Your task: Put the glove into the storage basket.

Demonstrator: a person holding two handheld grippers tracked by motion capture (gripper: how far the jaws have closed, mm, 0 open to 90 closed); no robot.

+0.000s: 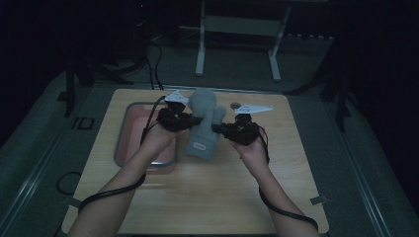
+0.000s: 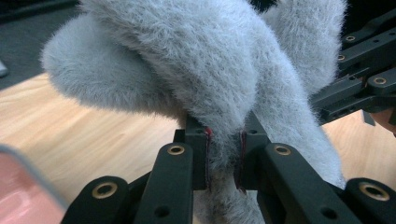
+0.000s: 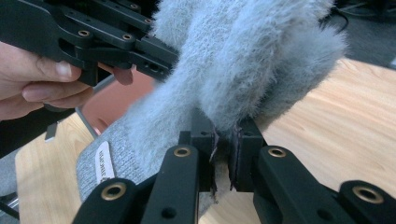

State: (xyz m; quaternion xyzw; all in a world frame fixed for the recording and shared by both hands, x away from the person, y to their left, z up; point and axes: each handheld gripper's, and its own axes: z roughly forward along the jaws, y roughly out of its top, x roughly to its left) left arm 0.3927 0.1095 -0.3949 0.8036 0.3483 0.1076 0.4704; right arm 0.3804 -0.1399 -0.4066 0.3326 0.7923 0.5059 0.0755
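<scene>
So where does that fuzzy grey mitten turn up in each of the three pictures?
High view: the grey mitten hangs mid-table between the left gripper and right gripper, beside the pink tray.
Left gripper view: it covers the upper centre, pinched in the jaws.
Right gripper view: upper centre too, pinched likewise.
Shared landmark: the wooden table.

A light wooden surface (image 1: 207,197) is filling the middle of the high view, its grain running left to right, with rounded corners and a darker grey floor (image 1: 356,163) surrounding it. A shallow grey-rimmed tray (image 1: 122,136) with a pinkish-red inside is lying flat on the surface's left half, toward the far edge. A small dark object (image 1: 235,104), too dim to identify, is sitting near the far edge.
</scene>
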